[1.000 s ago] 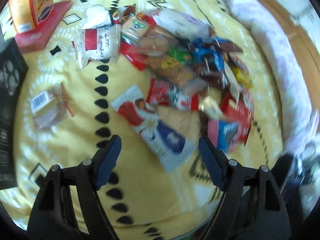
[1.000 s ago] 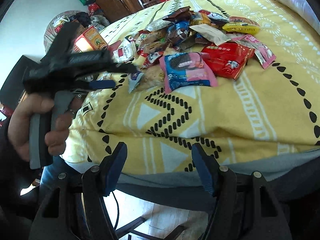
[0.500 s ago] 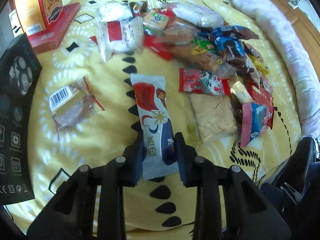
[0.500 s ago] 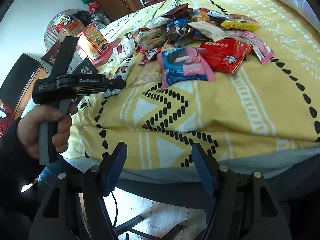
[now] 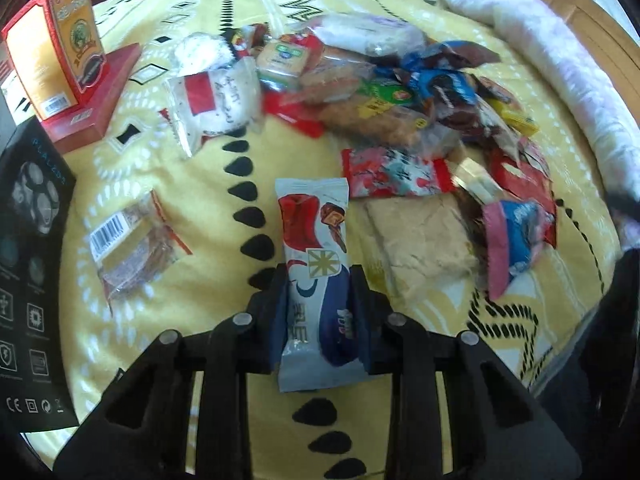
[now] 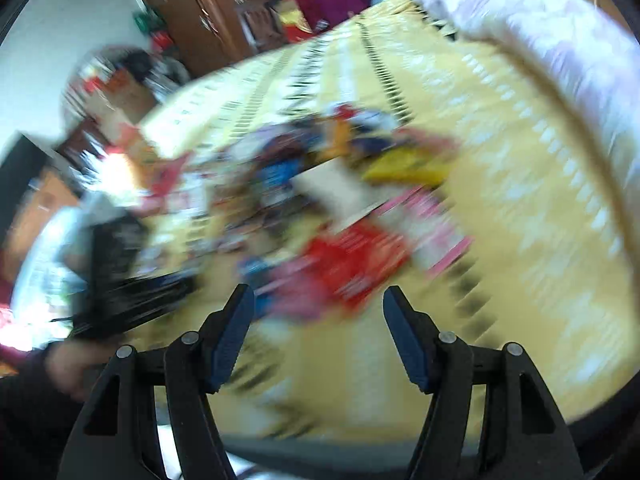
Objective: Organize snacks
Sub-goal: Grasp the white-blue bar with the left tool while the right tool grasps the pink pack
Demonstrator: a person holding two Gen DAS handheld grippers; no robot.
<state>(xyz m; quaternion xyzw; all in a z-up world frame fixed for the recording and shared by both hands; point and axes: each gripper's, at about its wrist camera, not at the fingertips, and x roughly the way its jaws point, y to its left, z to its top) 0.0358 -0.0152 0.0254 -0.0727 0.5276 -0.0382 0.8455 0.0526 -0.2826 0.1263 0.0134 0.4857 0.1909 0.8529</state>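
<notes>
My left gripper [image 5: 319,308] is shut on a long white, red and blue snack packet [image 5: 314,248], held by its near end above the yellow bedspread [image 5: 208,240]. A pile of mixed snack packets [image 5: 380,92] lies beyond it. A clear packet with a barcode [image 5: 132,248] lies alone to the left. My right gripper [image 6: 318,332] is open and empty, above the bedspread near a red packet [image 6: 352,256]; that view is heavily blurred. The left gripper shows there as a dark blur [image 6: 128,292].
A red and orange box [image 5: 60,60] stands on a flat red box [image 5: 100,96] at the far left. A black box [image 5: 28,264] lies at the left edge. A pale rolled quilt [image 5: 560,60] runs along the right side of the bed.
My left gripper closed on the long packet and lifted it slightly. My right gripper has swung quickly forward over the bed towards the pile, still open.
</notes>
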